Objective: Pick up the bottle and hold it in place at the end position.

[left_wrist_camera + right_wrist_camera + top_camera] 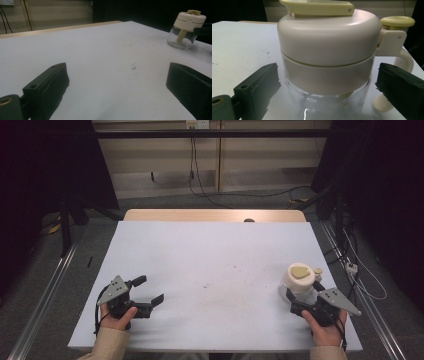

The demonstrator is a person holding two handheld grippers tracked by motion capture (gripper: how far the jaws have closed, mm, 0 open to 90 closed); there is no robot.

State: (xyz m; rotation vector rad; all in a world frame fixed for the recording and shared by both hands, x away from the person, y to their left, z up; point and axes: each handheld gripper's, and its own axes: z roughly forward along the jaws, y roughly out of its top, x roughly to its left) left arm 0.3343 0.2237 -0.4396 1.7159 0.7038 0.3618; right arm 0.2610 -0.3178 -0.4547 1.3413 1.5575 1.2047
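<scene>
A clear glass jar (300, 280) with a cream lid, a yellow flip tab and a side handle stands on the white table (210, 245) near its right edge. My right gripper (302, 298) is open, its jaws on either side of the jar's glass body with a small gap on each side. In the right gripper view the jar (329, 50) stands close between the jaws of that gripper (327, 86). My left gripper (151, 289) rests open near the front left, nothing between its jaws. From the left gripper (117, 82) the jar (186, 30) shows far off to the right.
A wooden strip (215, 215) edges the table's far side. A few dark specks (205, 285) mark the table's middle. Cables and a power strip (351, 267) lie on the floor to the right. Metal rails (45, 295) run along the floor beside the table.
</scene>
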